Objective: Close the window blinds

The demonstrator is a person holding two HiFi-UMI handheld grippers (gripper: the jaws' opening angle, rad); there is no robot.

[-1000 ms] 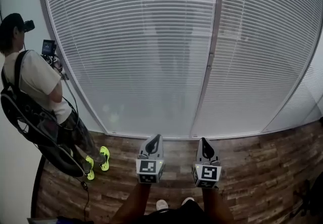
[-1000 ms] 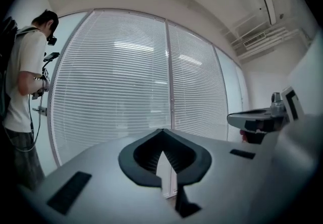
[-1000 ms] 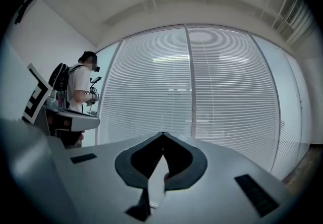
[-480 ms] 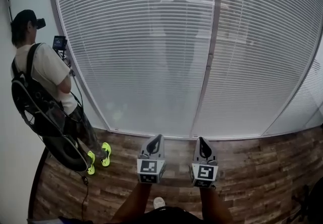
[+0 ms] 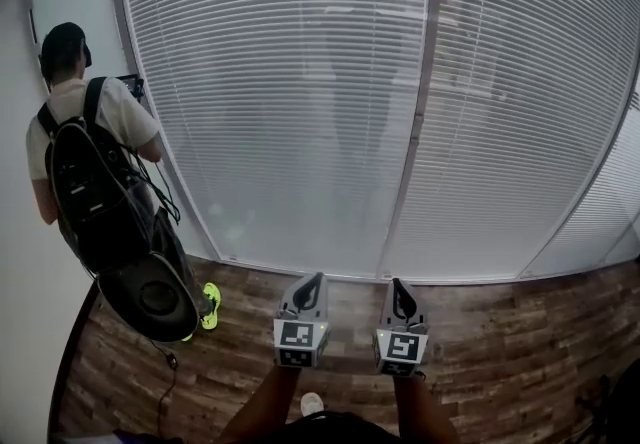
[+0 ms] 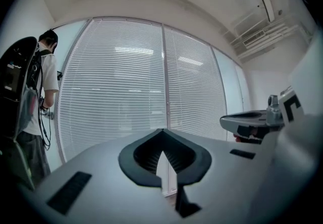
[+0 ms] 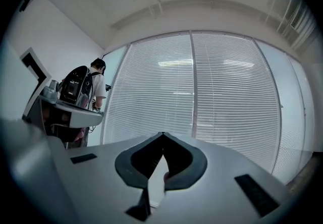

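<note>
Since a second ago your grippers have kept side by side, while the person with the black backpack (image 5: pixel 95 172) at left has turned their back. Your grey left gripper (image 5: pixel 306 282) and grey right gripper (image 5: pixel 399 285) each have their dark jaws pressed together on nothing. White, thin-slatted window blinds (image 5: pixel 290 112) hang straight ahead, well apart from both tips, neither nearer. Slats run crosswise; a grey vertical frame post (image 5: pixel 415 112) divides them. No cord or wand shows.
</note>
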